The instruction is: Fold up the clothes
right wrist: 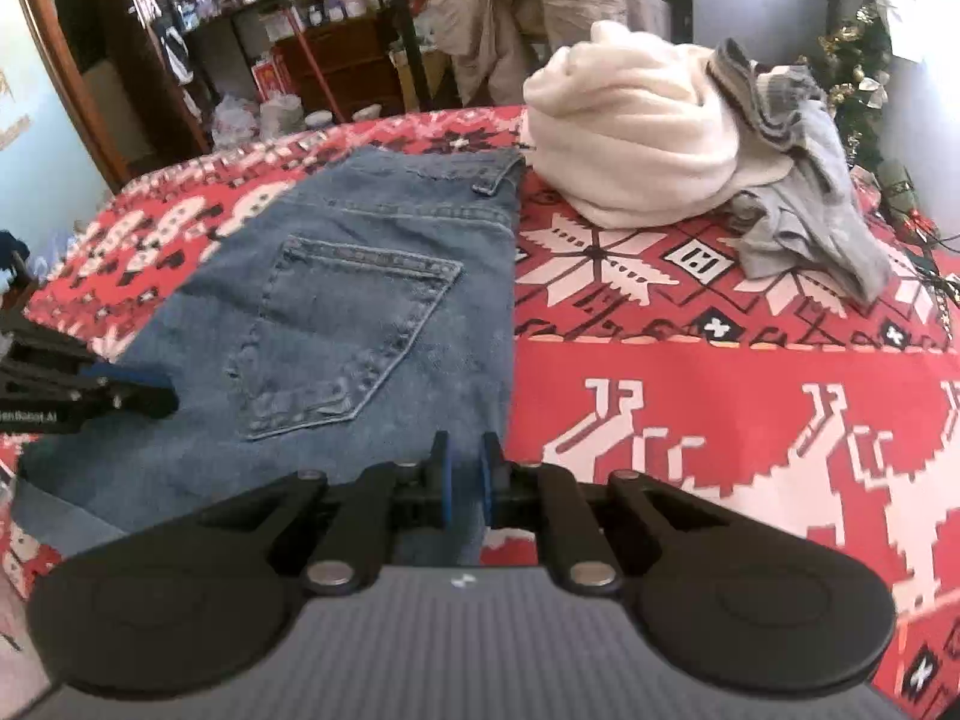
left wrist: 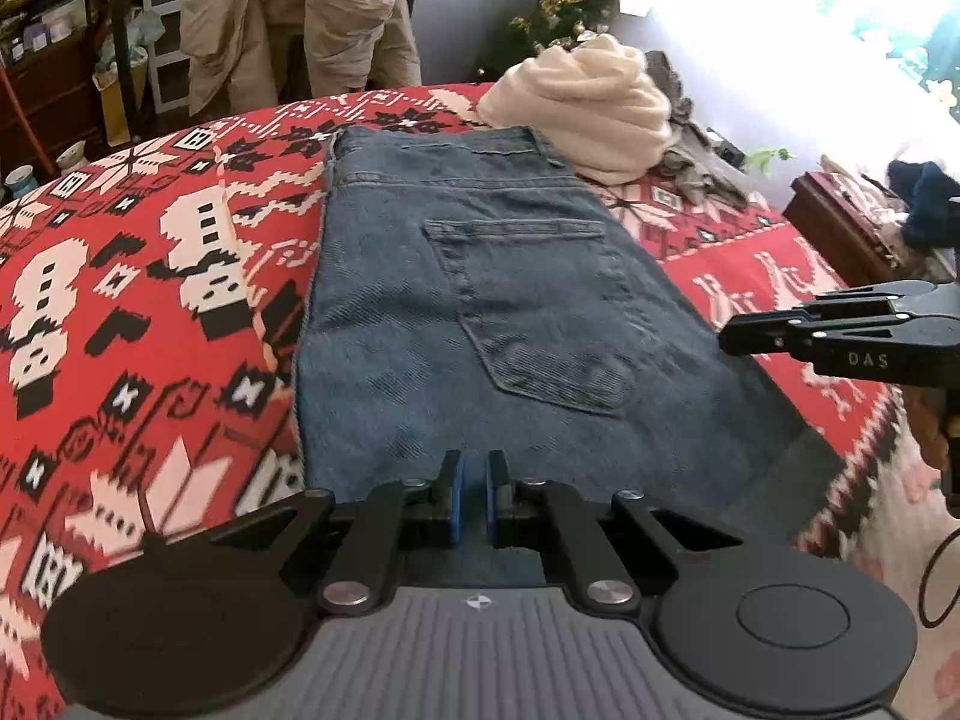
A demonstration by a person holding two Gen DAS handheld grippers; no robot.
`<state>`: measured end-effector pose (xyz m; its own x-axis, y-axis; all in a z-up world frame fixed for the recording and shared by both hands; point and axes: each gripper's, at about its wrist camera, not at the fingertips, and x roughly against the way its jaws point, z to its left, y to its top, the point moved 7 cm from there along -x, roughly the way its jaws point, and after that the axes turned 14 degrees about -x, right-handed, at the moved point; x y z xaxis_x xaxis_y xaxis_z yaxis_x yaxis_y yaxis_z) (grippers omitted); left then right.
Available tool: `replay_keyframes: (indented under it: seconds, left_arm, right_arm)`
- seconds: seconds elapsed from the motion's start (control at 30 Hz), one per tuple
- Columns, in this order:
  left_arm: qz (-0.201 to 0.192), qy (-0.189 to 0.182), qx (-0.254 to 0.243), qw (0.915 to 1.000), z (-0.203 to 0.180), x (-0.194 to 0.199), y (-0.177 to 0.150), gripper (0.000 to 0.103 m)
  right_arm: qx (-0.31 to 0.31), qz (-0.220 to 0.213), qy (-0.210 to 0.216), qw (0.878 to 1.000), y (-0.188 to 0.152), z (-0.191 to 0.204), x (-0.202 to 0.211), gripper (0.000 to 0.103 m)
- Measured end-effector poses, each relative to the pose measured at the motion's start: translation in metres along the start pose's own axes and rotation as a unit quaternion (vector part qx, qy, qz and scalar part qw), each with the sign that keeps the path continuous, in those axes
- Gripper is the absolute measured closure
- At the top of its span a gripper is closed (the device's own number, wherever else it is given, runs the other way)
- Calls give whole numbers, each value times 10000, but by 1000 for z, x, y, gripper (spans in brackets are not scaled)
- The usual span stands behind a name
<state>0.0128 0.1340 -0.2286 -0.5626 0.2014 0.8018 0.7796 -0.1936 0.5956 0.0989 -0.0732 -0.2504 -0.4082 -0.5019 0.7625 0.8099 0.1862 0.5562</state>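
Left wrist view, jeans: we saw the folded jeans (left wrist: 480, 300) lying flat on the red patterned bed cover (left wrist: 120, 300), pocket side up, waistband at the far end, presumably spread there for the next fold.
Left wrist view, left hand-held gripper (left wrist: 474, 495): closed at the jeans' near edge; whether denim sat between its pads, we could not tell.
Left wrist view, right hand-held gripper (left wrist: 729, 336): reaching in at the jeans' right edge.
Right wrist view, right hand-held gripper (right wrist: 466, 483): a narrow gap showed between its blue pads at the jeans' near right corner; no cloth visibly pinched.
Right wrist view, unfolded pile: a cream garment (right wrist: 636, 138) and grey garment (right wrist: 810, 198) lay beyond the jeans, to their right, probably awaiting folding.
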Motion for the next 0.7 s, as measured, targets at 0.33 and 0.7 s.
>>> replay_keyframes:
  seconds: [0.33, 0.7]
  left_arm:
    - [126, -82, 245, 9996, -5, 10, -35, 98]
    - [-63, -49, 551, 9984, 0, 64, -59, 86]
  right_arm:
    - [-24, 160, 41, 9999, -29, 3, 12, 92]
    - [-1417, 325, 553, 9878, -44, -29, 60, 72]
